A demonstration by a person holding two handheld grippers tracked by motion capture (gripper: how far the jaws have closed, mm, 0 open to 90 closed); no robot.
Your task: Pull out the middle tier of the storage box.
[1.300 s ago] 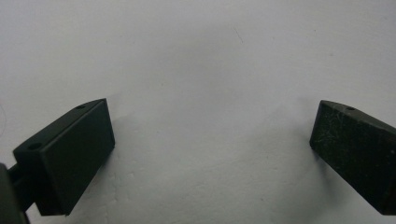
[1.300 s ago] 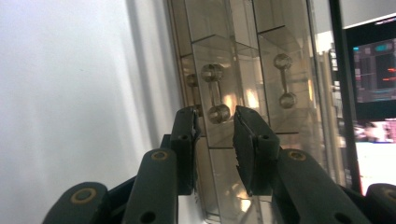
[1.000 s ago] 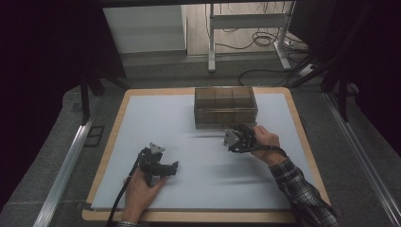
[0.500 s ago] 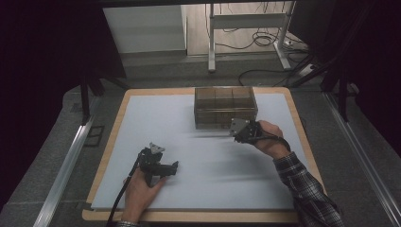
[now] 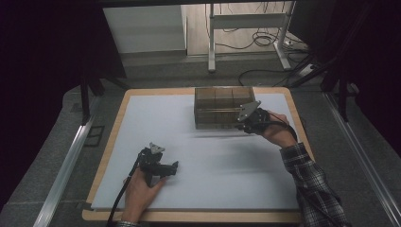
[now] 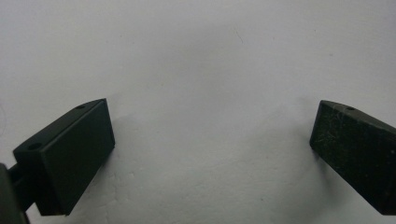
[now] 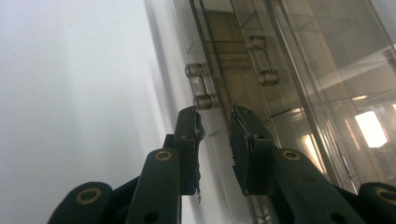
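- Desk [image 5: 142, 118]: white surface with a wooden edge; both hands work on it.
- Clear box [image 5: 222, 106]: transparent, divided into compartments, standing at the far middle of the desk; small clear hinges [image 7: 201, 84] line its edge.
- Right hand-held gripper [image 5: 246, 124]: at the box's near right corner; jaws narrowed around a thin clear edge of the box [image 7: 215, 140], a slim gap left; whether they pinch it, I cannot tell.
- Left hand-held gripper [image 5: 163, 166]: near front left, well apart from the box; jaws released, spread wide over bare white surface [image 6: 210, 93].
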